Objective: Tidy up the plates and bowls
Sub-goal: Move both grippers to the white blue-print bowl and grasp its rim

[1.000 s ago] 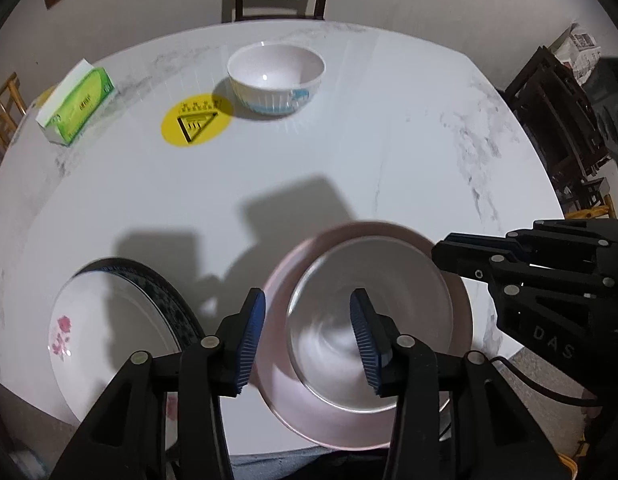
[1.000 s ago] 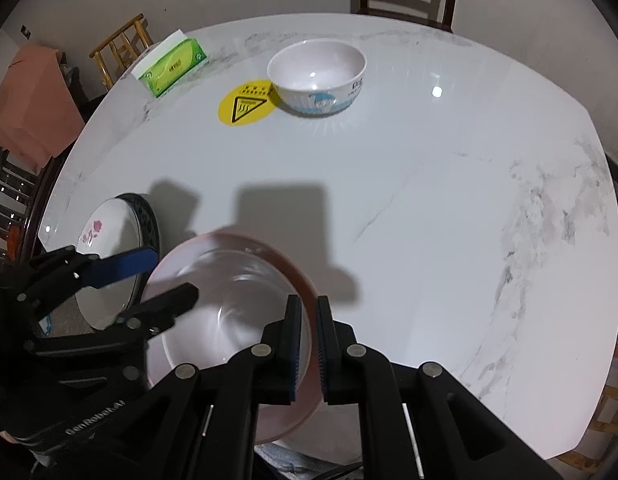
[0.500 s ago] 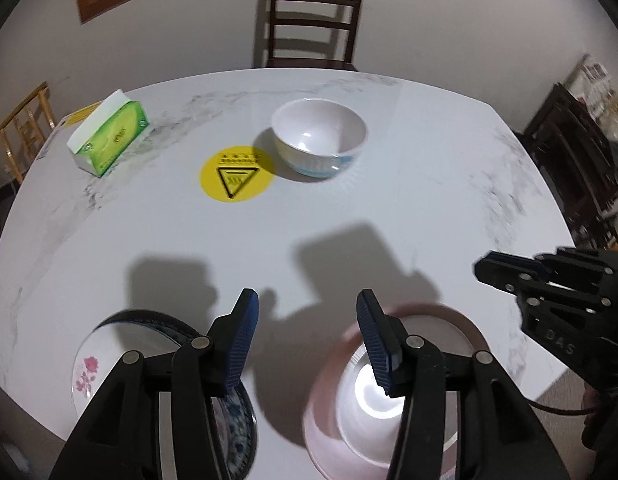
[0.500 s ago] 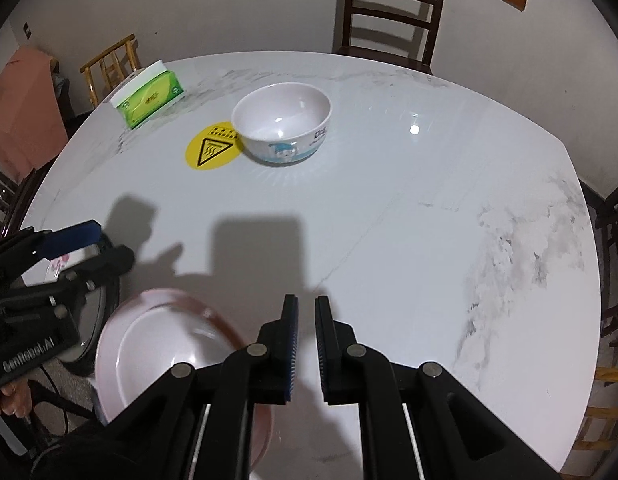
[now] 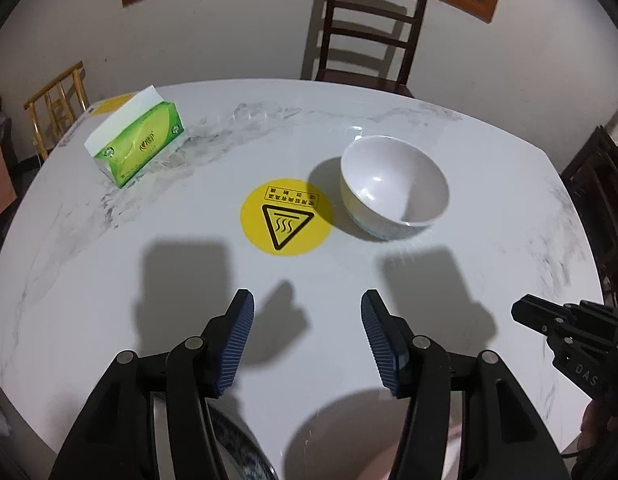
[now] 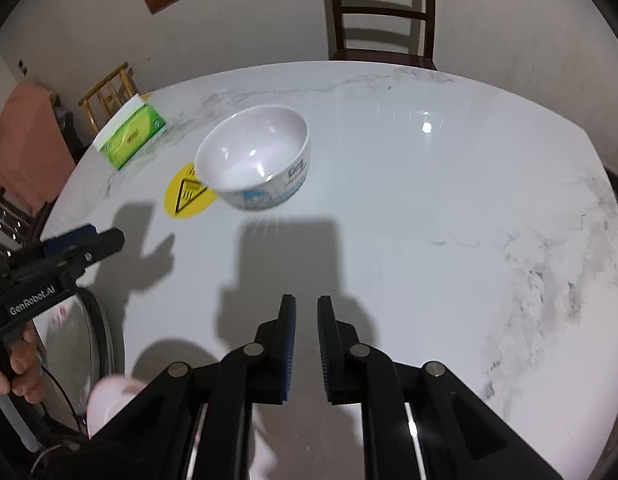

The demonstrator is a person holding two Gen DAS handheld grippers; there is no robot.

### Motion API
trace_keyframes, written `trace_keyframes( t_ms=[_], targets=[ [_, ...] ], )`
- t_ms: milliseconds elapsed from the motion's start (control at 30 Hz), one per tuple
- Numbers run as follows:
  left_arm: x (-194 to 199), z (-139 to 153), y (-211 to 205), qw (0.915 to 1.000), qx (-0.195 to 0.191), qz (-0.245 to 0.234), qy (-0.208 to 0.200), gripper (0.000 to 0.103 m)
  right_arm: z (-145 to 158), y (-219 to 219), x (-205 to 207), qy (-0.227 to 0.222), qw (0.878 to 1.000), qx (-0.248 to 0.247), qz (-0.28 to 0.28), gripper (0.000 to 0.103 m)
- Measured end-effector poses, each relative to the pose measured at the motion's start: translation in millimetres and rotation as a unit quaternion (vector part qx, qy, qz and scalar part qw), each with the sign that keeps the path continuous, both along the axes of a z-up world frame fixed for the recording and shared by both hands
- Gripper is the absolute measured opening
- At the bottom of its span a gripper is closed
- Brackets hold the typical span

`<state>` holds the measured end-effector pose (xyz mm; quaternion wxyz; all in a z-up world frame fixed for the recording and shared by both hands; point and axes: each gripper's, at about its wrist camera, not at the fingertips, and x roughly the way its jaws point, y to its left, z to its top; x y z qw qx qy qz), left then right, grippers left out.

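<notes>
Marble table [image 5: 429, 340] bears bowl [image 5: 394, 188], tissue box [image 5: 135, 142]; left claw [image 5: 307, 340] opening, right claw [image 6: 306, 346] opening, both empty.

Two handheld grippers are angled steeply downward. The left gripper [image 5: 307, 334] is being opened, nothing between its blue-padded fingers [image 5: 237, 340]. The right gripper [image 6: 306, 344] is being opened from a narrow gap, nothing held.

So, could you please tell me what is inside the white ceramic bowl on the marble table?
The white ceramic bowl looks empty: only light glints show inside. Its near inner wall is hidden by the rim.
</notes>
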<state>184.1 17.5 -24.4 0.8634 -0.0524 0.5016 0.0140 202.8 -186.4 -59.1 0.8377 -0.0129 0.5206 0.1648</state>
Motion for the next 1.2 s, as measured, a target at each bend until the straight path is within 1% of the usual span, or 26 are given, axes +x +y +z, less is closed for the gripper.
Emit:
trace_keyframes(
  t_ms=[167,300,400,500,567,700,800,900,967,1000,1100,1167,1200],
  targets=[
    [30,-5,5,0.9997,-0.016,0.007,0.015,0.052,0,1,32,0.012,1.0,0.021,-0.006,0.013],
    [56,-9,7,0.9987,-0.042,0.011,0.026,0.052,2,3,59,0.021,0.999,0.042,-0.01,0.013],
    [70,-12,8,0.998,-0.051,0.016,0.032,0.052,0,4,78,0.033,0.998,0.058,-0.022,0.013],
    [84,-15,9,0.9967,-0.069,0.02,0.039,0.051,-3,10,95,0.045,0.996,0.073,-0.028,0.013],
    [92,-17,8,0.9957,-0.079,0.021,0.044,0.05,-5,14,101,0.045,0.996,0.072,-0.031,0.013],
    [105,-22,4,0.9952,-0.081,0.021,0.052,0.049,-7,21,114,0.046,0.996,0.07,-0.027,0.013],
    [112,-29,4,0.9943,-0.086,0.024,0.058,0.048,-13,27,123,0.046,0.997,0.058,-0.027,0.013],
    [119,-37,4,0.9932,-0.093,0.028,0.065,0.04,-19,29,131,0.049,0.997,0.052,-0.031,0.014],
    [121,-41,3,0.9923,-0.098,0.026,0.07,0.031,-23,30,134,0.052,0.997,0.054,-0.033,0.014],
    [123,-44,3,0.9916,-0.103,0.025,0.074,0.031,-25,31,135,0.054,0.996,0.055,-0.034,0.014],
    [127,-50,2,0.9903,-0.113,0.022,0.078,0.025,-30,32,138,0.057,0.996,0.059,-0.037,0.015],
    [128,-51,0,0.9891,-0.123,0.016,0.079,0.015,-30,32,137,0.055,0.996,0.059,-0.038,0.015],
    [128,-52,-1,0.9886,-0.127,0.009,0.08,0.013,-29,32,137,0.054,0.996,0.059,-0.039,0.014]
  ],
)
